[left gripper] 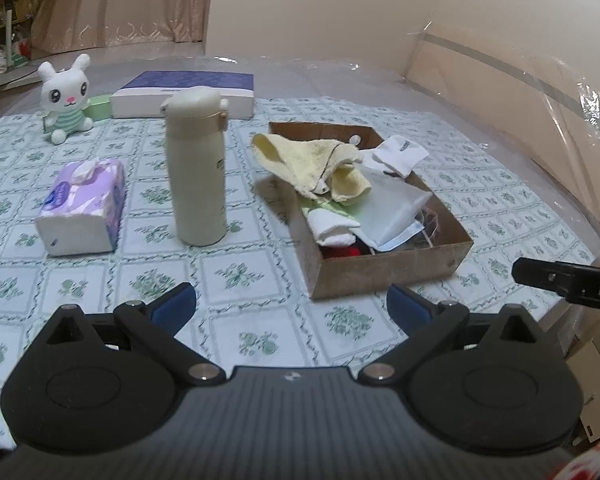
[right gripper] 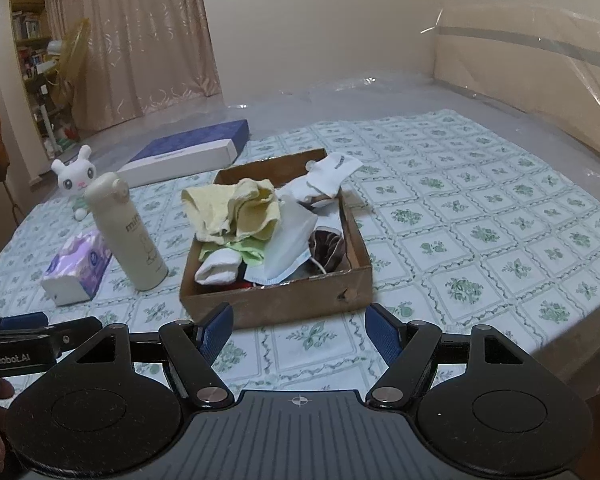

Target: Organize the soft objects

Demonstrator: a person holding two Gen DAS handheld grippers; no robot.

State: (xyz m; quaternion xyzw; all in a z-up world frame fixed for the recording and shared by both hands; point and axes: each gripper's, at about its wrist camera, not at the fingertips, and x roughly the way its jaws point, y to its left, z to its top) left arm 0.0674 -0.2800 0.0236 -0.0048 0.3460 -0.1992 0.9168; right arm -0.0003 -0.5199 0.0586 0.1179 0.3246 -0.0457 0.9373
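A shallow cardboard box [left gripper: 388, 272] [right gripper: 276, 304] sits on the table, holding a yellow towel [left gripper: 312, 164] [right gripper: 236, 208] draped over its left rim, white socks [left gripper: 400, 154] [right gripper: 332, 172], a face mask [left gripper: 396, 212] [right gripper: 288, 248], a rolled white cloth [right gripper: 218, 270] and a green cloth. A white plush bunny [left gripper: 66, 98] [right gripper: 76, 178] sits at the far left. My left gripper [left gripper: 292, 304] is open and empty, in front of the box. My right gripper [right gripper: 300, 328] is open and empty, just short of the box's near wall.
A cream thermos bottle [left gripper: 196, 168] [right gripper: 130, 232] stands left of the box. A purple tissue pack [left gripper: 82, 208] [right gripper: 78, 266] lies further left. A blue-and-white flat box [left gripper: 184, 94] [right gripper: 188, 152] lies at the back. Plastic sheeting [left gripper: 520, 92] covers the table's far and right sides.
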